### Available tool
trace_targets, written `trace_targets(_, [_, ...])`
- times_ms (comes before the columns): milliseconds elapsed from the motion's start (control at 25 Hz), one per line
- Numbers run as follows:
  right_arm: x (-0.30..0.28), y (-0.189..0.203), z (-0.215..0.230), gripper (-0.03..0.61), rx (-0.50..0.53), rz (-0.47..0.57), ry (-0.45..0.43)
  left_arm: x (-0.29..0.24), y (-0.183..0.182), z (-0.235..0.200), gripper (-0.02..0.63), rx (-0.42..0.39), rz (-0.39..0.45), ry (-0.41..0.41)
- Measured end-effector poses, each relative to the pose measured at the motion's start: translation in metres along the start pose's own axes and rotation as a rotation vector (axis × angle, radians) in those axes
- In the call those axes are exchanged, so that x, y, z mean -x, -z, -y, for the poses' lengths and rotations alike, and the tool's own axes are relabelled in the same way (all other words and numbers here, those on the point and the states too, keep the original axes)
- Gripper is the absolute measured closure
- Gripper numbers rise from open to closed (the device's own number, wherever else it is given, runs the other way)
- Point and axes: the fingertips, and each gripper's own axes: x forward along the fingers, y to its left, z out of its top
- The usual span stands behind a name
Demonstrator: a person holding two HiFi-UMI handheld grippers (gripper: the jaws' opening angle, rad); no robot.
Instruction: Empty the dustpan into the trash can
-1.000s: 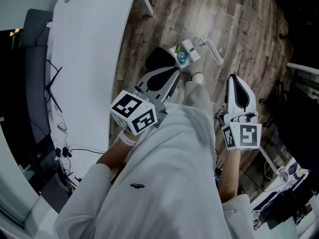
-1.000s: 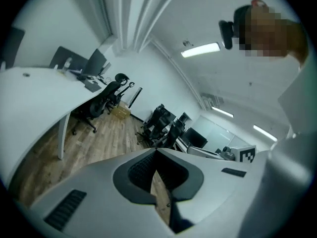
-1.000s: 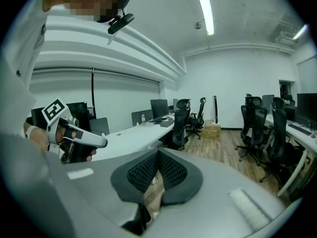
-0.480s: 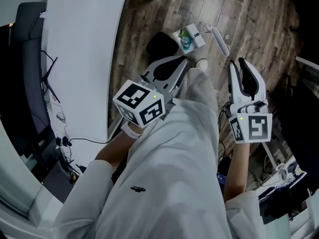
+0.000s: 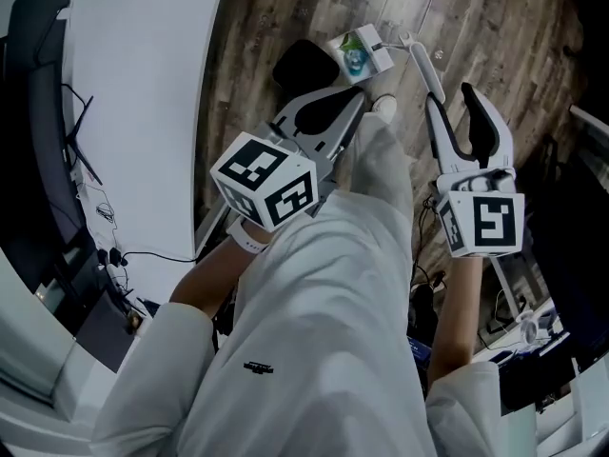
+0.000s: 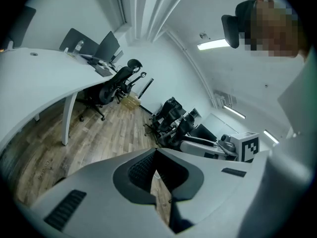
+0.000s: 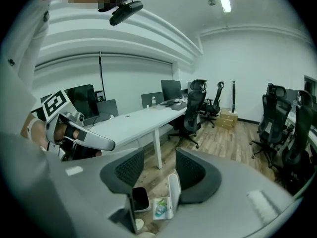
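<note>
The dustpan [image 5: 360,53] lies on the wooden floor [image 5: 495,27] ahead of the person's shoe [image 5: 383,106], a white pan with green and teal scraps in it. Its long white handle [image 5: 423,65] runs out toward the right gripper [image 5: 448,95]. The trash can [image 5: 303,65], dark inside with a pale rim, stands just beside the pan on the side nearer the white desk [image 5: 133,112], close to the desk's leg [image 7: 156,150]. The right gripper points down at the pan with its jaws spread and opening. In the right gripper view the handle shows in the gap between them, nearer the right-hand pad, and neither pad presses on it. The left gripper [image 5: 354,108] hangs over the floor near the trash can, its jaws pressed together with nothing between them. Black office chairs [image 7: 193,108] stand along the desk farther off.
</note>
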Motion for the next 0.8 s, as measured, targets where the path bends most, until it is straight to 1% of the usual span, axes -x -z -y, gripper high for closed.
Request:
trace_targets(120, [-0.016,0.013,0.003,0.364,-0.002,-0.039,-0.005,-0.007,0.005,-0.01,0.607,0.009,-0.011,-0.008])
trace_targets(360, [-0.044,0.039,0.012,0.351,0.033,-0.118,-0.006,-0.022,0.014,-0.029,0.607,0.048,-0.031,-0.018])
trace_targets(560, [-0.07,0.061,0.021,0.348,0.044,-0.189,-0.012,-0.035,0.02,-0.047,0.607,0.071,-0.048,-0.029])
trace_targets(800, [-0.096,0.091,0.027,0.348,0.089,-0.293,-0.03,-0.049,0.032,-0.067,0.607,0.117,-0.066,-0.04])
